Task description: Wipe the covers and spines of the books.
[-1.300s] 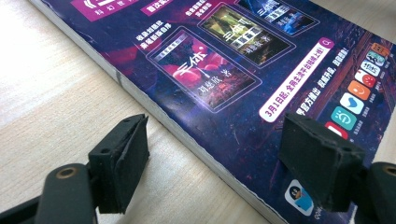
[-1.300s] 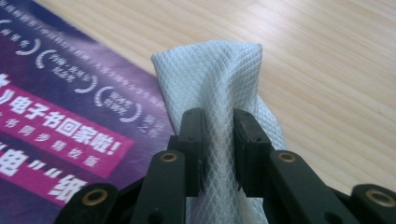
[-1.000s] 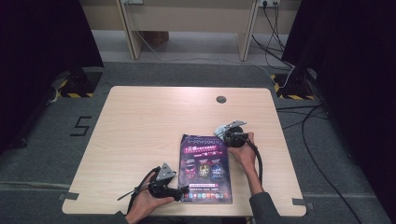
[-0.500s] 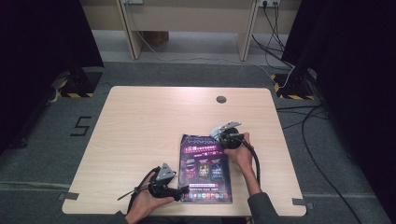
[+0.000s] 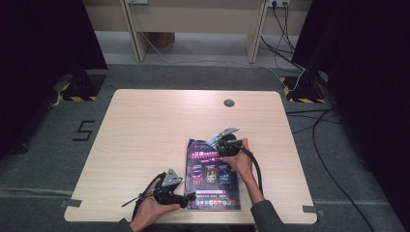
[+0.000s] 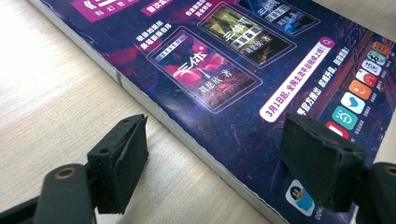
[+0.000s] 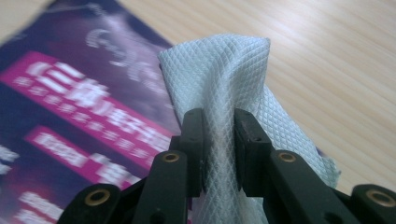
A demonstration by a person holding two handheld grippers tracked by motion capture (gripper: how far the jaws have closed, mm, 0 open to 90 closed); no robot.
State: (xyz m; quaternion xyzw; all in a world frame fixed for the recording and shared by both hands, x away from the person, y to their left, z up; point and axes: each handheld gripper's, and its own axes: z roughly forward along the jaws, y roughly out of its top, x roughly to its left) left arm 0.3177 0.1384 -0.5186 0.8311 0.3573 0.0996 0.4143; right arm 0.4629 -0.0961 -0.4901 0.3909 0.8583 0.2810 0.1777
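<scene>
A thick book [image 5: 212, 176] with a dark purple cover lies flat near the table's front edge. My left gripper [image 5: 189, 199] is at its lower left corner. In the left gripper view this gripper [image 6: 217, 140] stands open, one jaw over the bare wood and the other over the book's cover [image 6: 224, 60], with the page edge between them. My right gripper [image 5: 215, 142] is at the book's top right corner. It [image 7: 219, 121] is shut on a folded white quilted cloth [image 7: 224, 70], which rests on the book [image 7: 70, 116] near its edge.
The light wooden table [image 5: 145, 130] has a round cable hole [image 5: 229, 103] at the back right. Cables trail from both grippers across the front of the table. A grey floor and dark curtains surround the table.
My right gripper has slid left with the cloth, from beside the book's top right corner onto the cover. The left gripper has stayed where it was.
</scene>
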